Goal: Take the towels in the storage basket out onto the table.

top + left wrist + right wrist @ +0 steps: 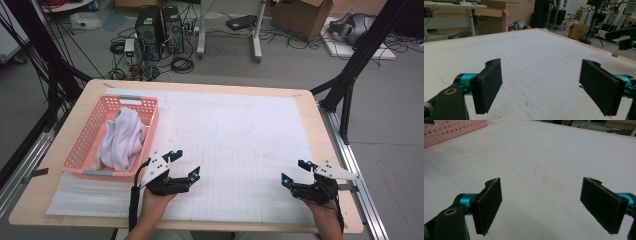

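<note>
Left gripper (184, 164) and right gripper (294, 172): jaws wide, nothing held, low over the white mat (240, 145). White cloth (122, 137) bunched in the pink basket (82, 145), just beyond the left gripper. Likely risks: snagging the basket wall, or pinching only a loose fold and losing it.

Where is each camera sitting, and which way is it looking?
High view: above the near table edge, looking forward and down; both hands, left gripper and right gripper show.
Left gripper view: on the left gripper, looking across the mat; open jaws show.
Right gripper view: on the right gripper, looking toward the basket; open jaws show.
High and right gripper views share the basket.
</note>
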### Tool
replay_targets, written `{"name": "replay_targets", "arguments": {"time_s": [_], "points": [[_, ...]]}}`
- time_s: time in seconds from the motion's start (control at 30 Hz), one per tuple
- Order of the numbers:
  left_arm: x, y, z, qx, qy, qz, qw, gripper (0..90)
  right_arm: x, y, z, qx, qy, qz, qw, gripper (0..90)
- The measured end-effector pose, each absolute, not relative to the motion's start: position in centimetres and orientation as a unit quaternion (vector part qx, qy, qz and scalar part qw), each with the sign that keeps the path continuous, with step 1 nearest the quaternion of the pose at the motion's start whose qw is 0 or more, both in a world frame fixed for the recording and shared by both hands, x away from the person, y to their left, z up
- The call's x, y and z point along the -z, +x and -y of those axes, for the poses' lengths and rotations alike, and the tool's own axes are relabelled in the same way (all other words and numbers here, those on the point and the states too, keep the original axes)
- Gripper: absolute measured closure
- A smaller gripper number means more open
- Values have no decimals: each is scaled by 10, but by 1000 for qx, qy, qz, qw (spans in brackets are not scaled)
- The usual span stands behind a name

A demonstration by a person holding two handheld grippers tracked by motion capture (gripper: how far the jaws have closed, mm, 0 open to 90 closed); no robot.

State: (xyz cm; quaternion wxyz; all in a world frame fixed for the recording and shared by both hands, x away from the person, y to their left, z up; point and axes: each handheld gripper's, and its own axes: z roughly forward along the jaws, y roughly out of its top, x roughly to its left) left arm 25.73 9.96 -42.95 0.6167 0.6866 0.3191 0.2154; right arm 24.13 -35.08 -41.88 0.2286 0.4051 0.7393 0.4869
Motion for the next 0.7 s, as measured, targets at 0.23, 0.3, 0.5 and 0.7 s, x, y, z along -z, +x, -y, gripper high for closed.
{"name": "replay_targets", "arguments": {"time_s": [0.23,0.3,0.5,0.7], "points": [[425,256,-100,-209,685,-315,622,192,418,242,351,-486,404,-739,233,166],[424,256,-98,-208,684,-312,626,193,419,242,352,-485,404,-740,233,166],[417,256,-97,-205,684,-309,628,199,421,245,354,-484,404,-742,230,166],[408,255,-102,-206,683,-305,630,198,421,246,354,-485,403,-742,230,166]]}}
